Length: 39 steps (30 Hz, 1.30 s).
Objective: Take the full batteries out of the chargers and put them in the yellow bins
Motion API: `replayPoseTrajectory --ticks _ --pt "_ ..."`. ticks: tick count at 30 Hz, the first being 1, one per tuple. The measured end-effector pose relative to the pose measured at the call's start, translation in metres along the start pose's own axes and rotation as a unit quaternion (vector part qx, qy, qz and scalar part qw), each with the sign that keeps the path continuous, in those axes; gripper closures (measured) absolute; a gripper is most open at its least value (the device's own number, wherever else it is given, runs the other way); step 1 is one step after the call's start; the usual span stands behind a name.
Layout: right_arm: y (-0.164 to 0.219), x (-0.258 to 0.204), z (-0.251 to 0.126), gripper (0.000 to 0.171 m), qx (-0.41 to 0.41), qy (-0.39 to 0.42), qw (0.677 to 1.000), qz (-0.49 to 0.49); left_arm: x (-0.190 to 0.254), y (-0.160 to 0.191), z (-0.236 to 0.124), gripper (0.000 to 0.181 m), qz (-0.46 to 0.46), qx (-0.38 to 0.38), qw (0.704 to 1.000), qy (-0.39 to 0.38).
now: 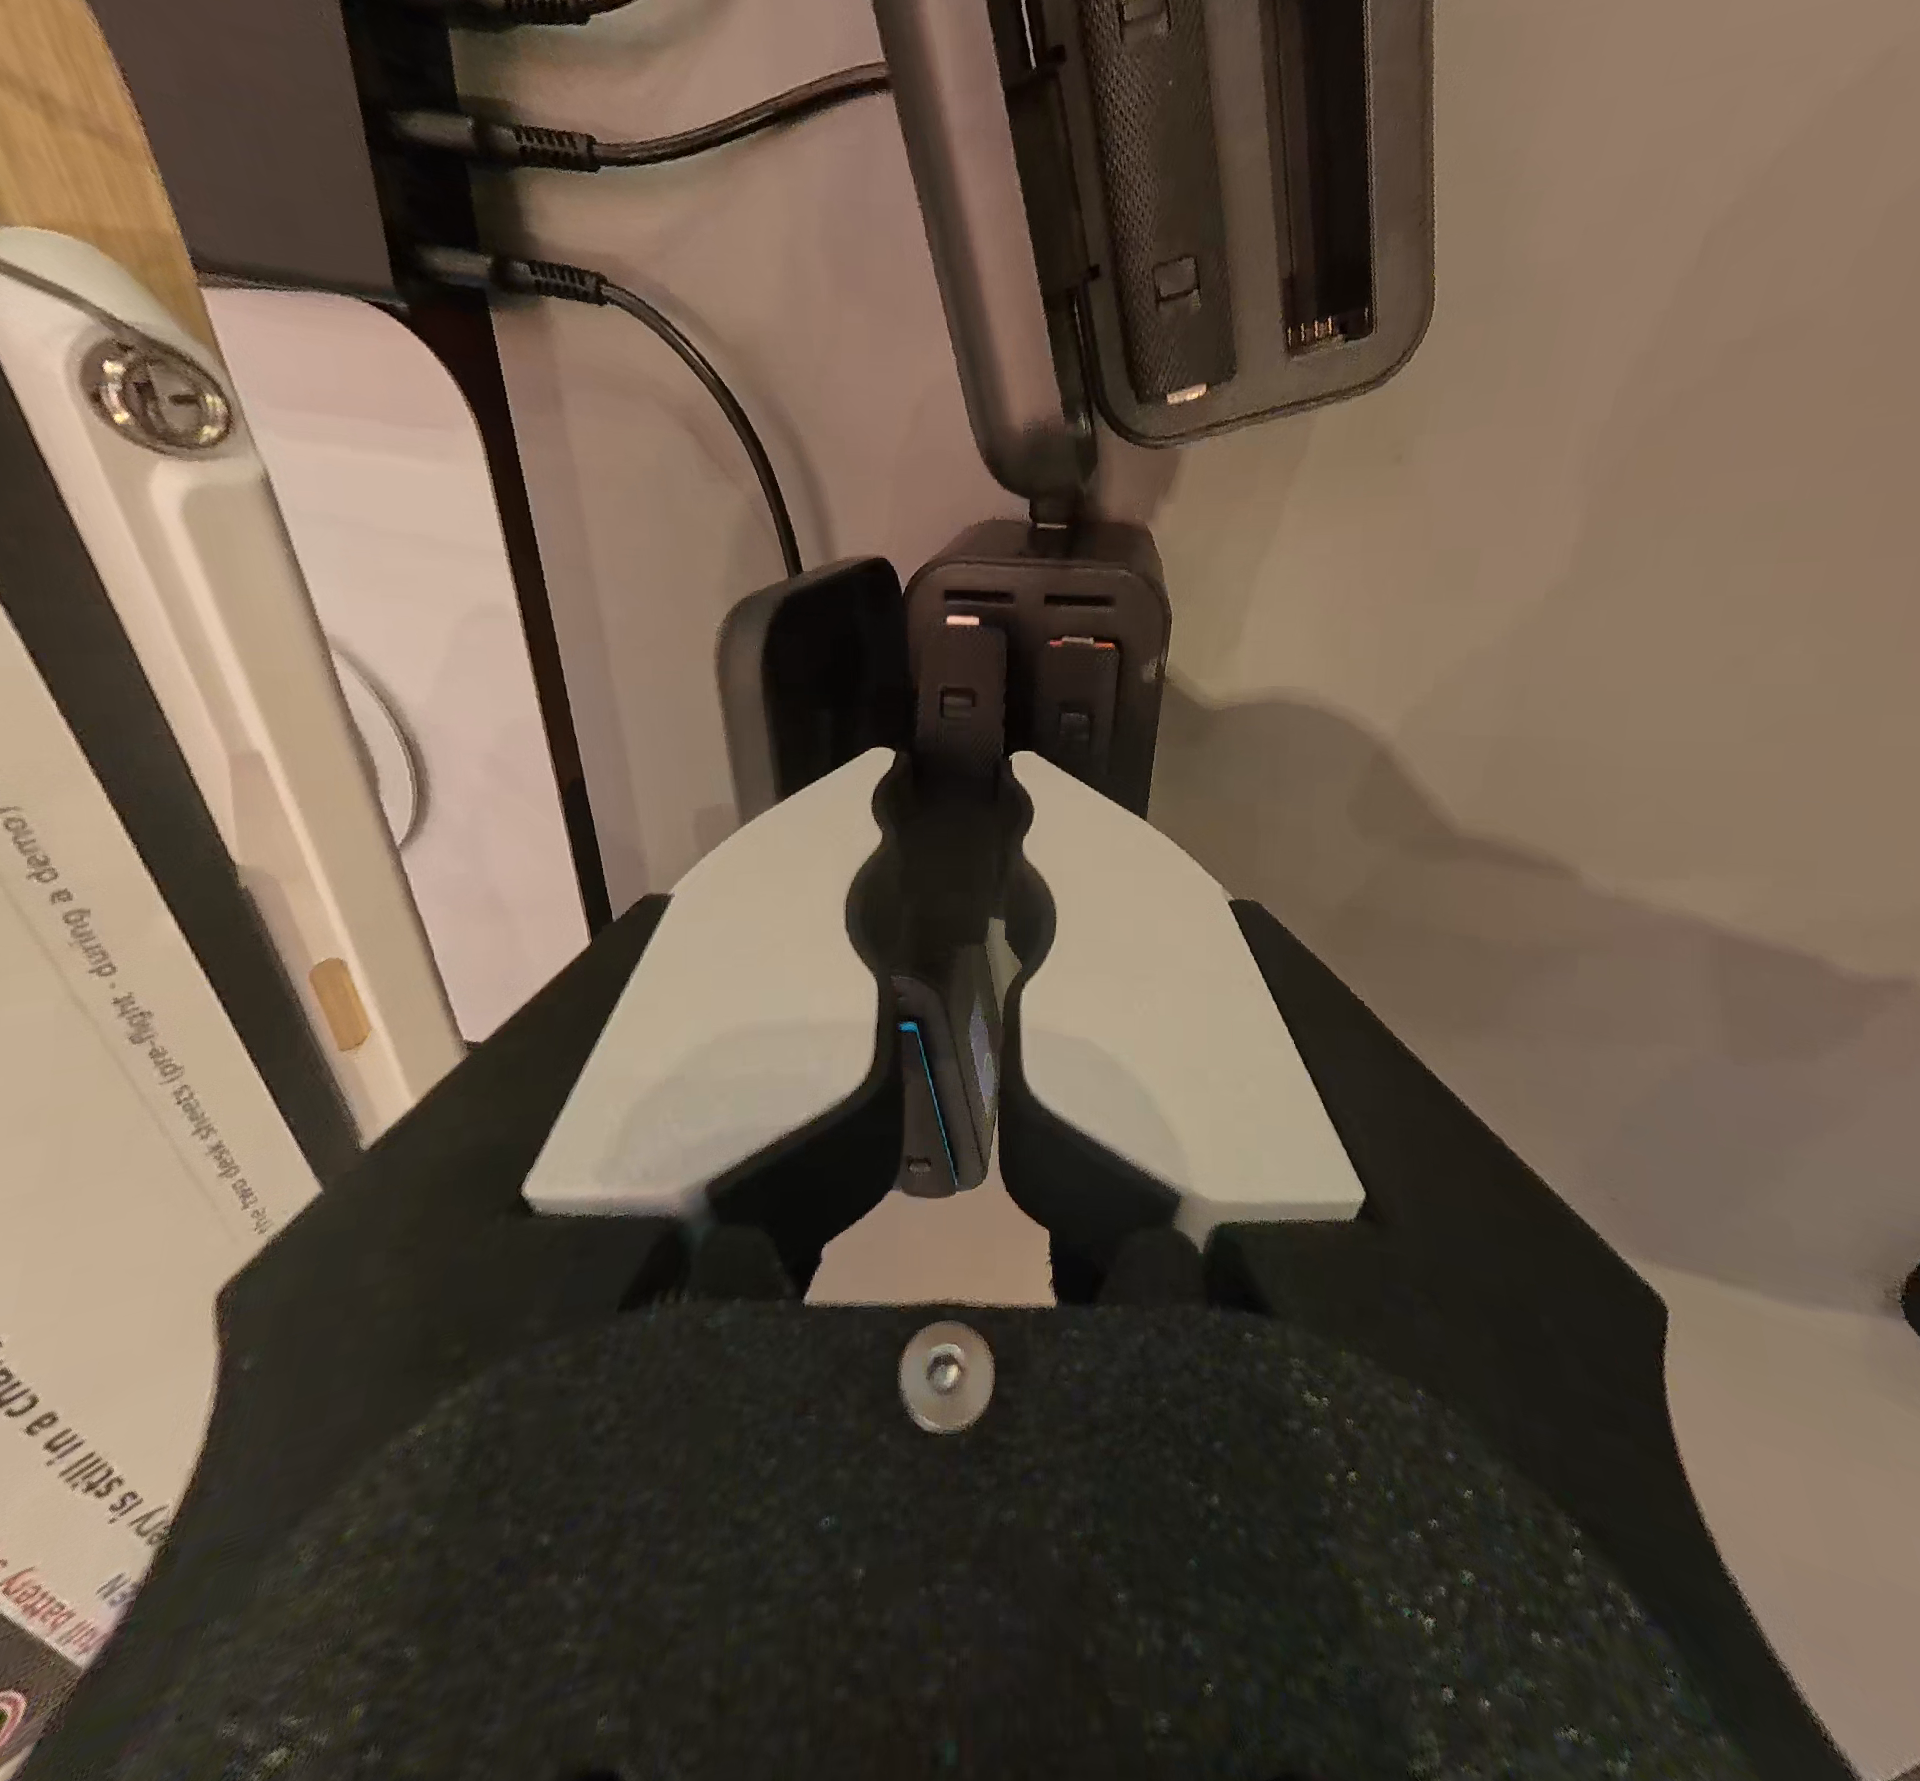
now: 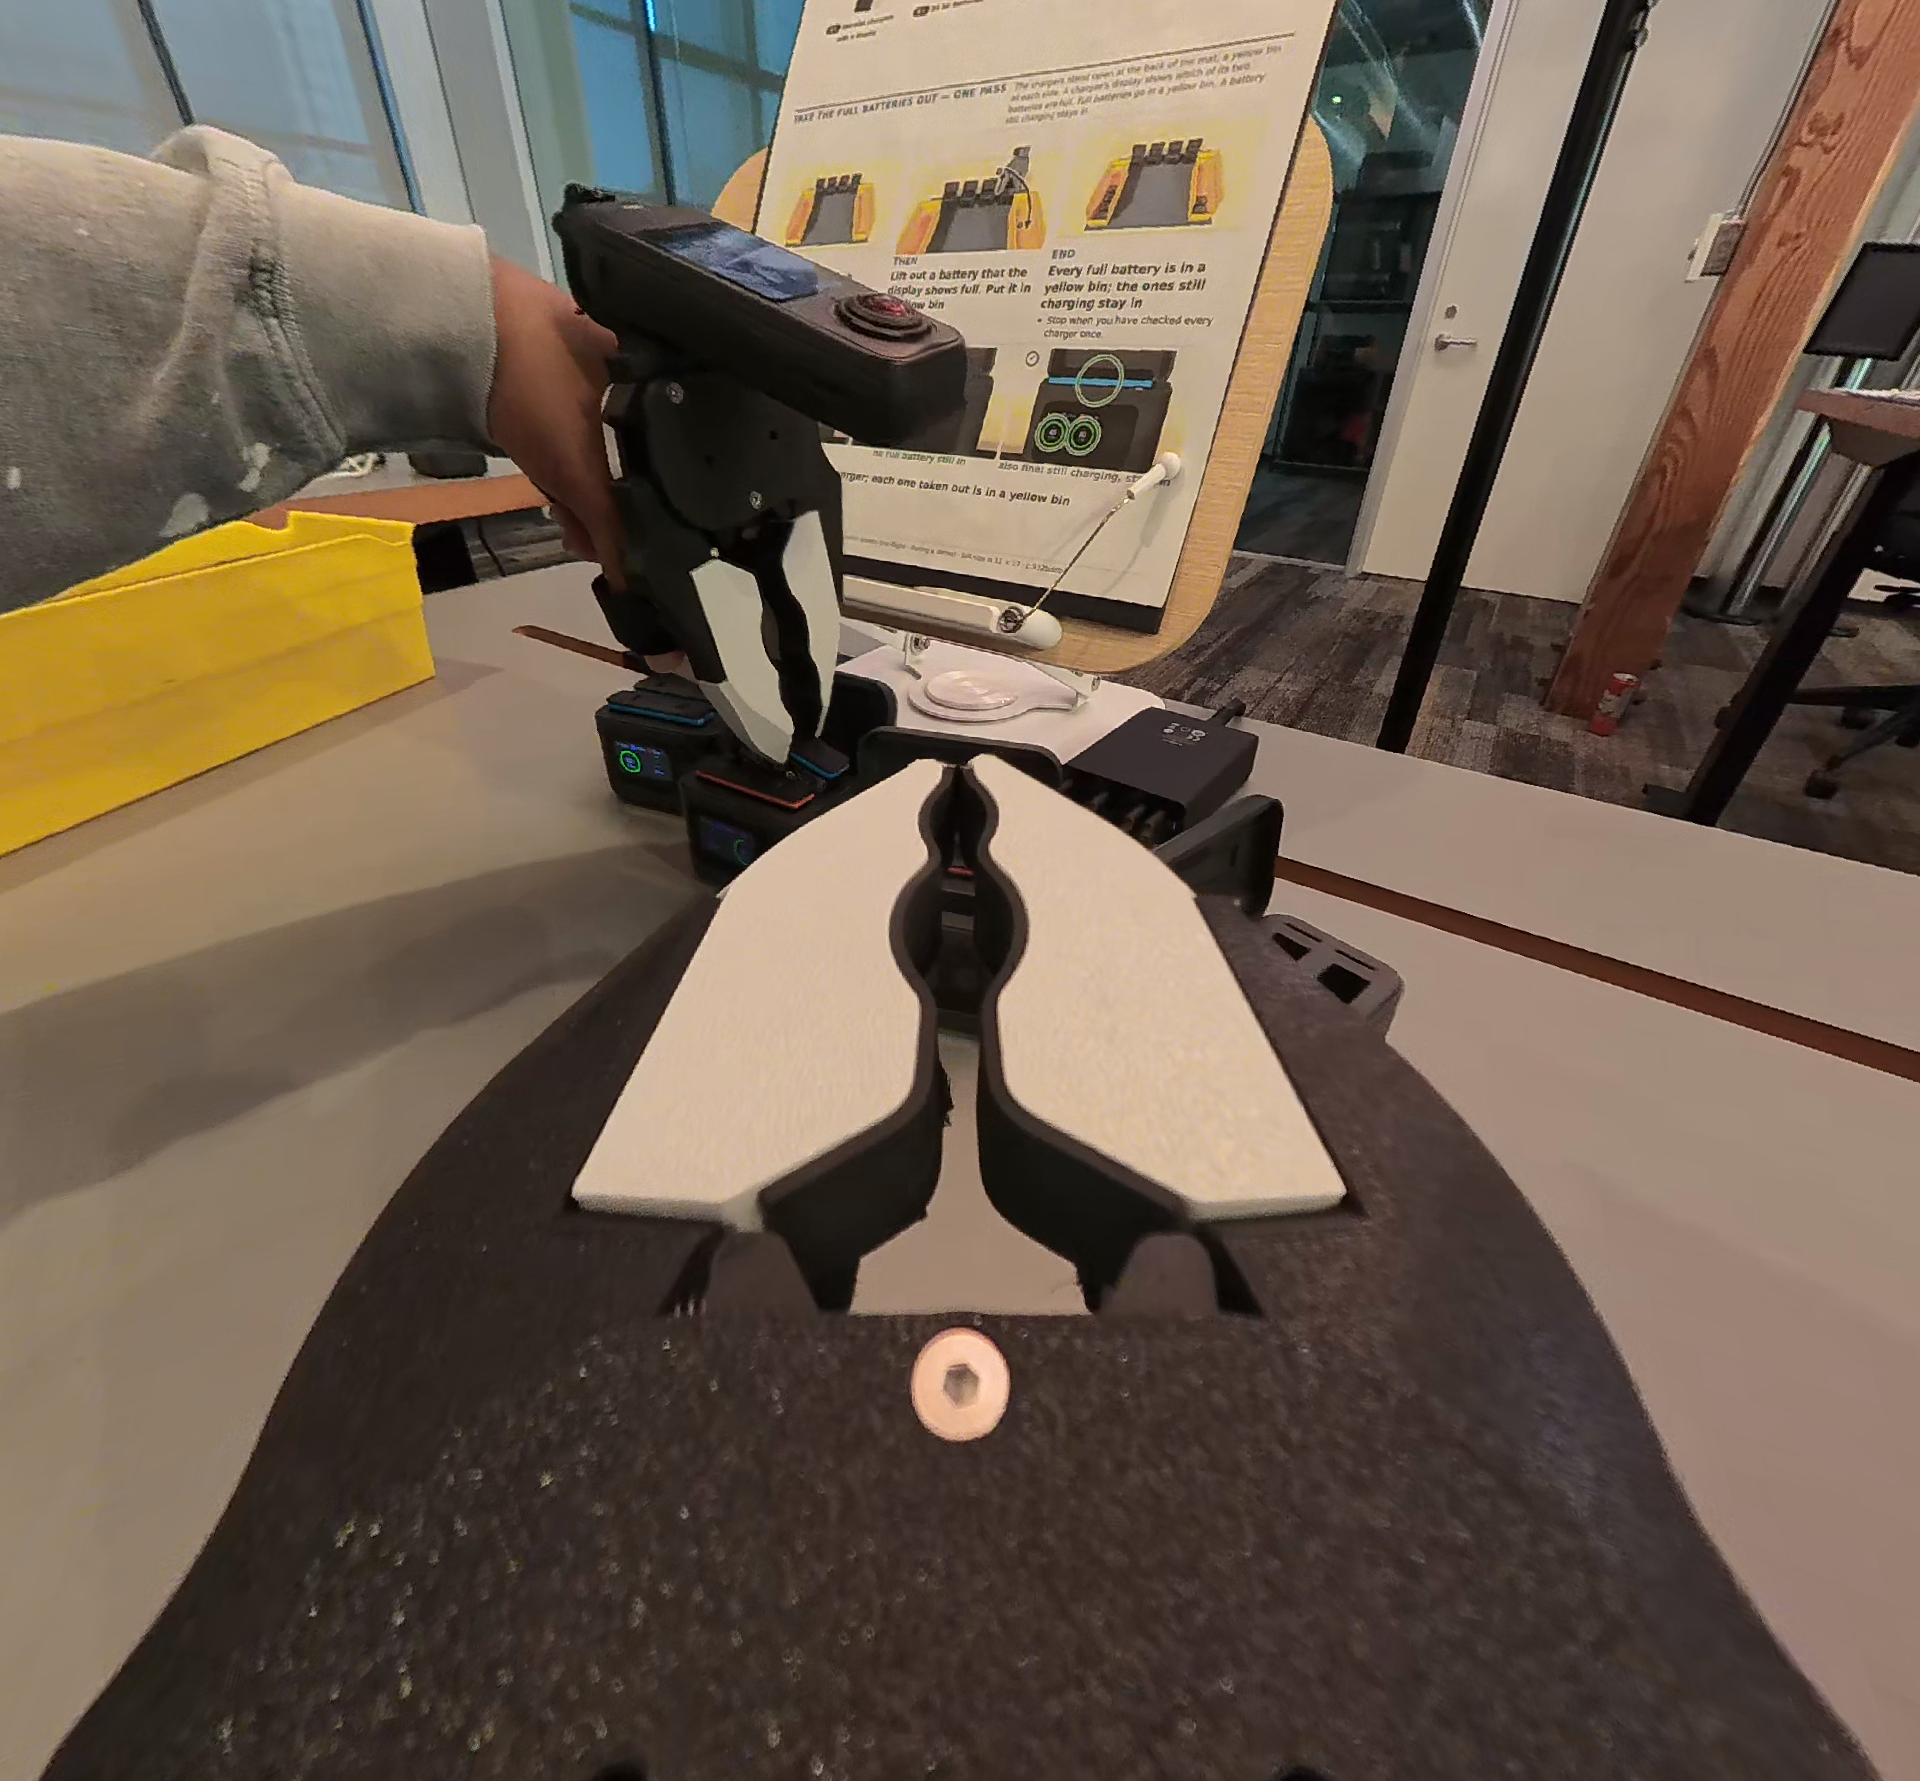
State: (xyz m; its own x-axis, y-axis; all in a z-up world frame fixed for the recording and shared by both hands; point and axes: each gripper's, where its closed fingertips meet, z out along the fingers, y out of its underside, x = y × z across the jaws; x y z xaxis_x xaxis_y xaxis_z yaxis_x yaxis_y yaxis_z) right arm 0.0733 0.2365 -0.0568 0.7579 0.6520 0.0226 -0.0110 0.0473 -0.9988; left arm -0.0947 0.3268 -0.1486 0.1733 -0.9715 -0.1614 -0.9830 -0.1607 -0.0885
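Note:
In the left wrist view, my left gripper (image 1: 954, 763) is shut on a black battery (image 1: 961, 692). The battery stands raised in the left slot of a black charger (image 1: 1138, 588). A second battery with an orange tab (image 1: 1081, 682) sits in the right slot. A farther charger (image 1: 1403, 173) holds one battery (image 1: 1143, 173) beside an empty slot. In the right wrist view, the left gripper (image 2: 784, 744) points down onto the chargers (image 2: 727, 827), and a yellow bin (image 2: 208, 651) stands at the left. My right gripper (image 2: 958, 775) is shut and low over the table, and I see nothing in it.
A black power hub (image 1: 301, 69) with several cables sits at the back left; it also shows in the right wrist view (image 2: 1164, 744). An instruction board (image 2: 1039, 225) on a white stand rises behind the chargers. A person's sleeve (image 2: 208, 349) reaches in from the left above the bin. The gap from one gripper's tips to the other's is roughly 20 centimetres. The left tips stand about 15 centimetres off the black power hub (image 1: 301, 69).

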Motion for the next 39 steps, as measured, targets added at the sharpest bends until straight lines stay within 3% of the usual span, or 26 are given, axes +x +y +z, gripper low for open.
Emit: replayPoseTrajectory --ticks 7,18,25,33,39 --pt "0.001 -0.003 0.001 0.171 -0.002 -0.005 1.0 0.0 0.0 0.004 0.0 0.166 0.003 0.018 1.0 -0.004" --pt "0.003 -0.004 0.002 0.171 -0.006 -0.007 1.0 -0.001 0.0 -0.002 -0.002 0.166 -0.046 0.184 0.982 -0.001" --pt "0.003 -0.002 0.0 0.171 -0.004 -0.002 1.0 -0.002 0.002 -0.003 0.0 0.166 -0.026 0.176 0.984 -0.027" --pt "-0.001 -0.004 0.0 0.171 0.0 -0.008 1.0 0.0 0.004 -0.006 -0.004 0.165 -0.067 0.263 0.962 -0.023" --pt "0.0 -0.004 0.0 0.171 -0.001 -0.008 1.0 -0.002 0.004 -0.007 -0.004 0.165 -0.071 0.28 0.957 -0.034"
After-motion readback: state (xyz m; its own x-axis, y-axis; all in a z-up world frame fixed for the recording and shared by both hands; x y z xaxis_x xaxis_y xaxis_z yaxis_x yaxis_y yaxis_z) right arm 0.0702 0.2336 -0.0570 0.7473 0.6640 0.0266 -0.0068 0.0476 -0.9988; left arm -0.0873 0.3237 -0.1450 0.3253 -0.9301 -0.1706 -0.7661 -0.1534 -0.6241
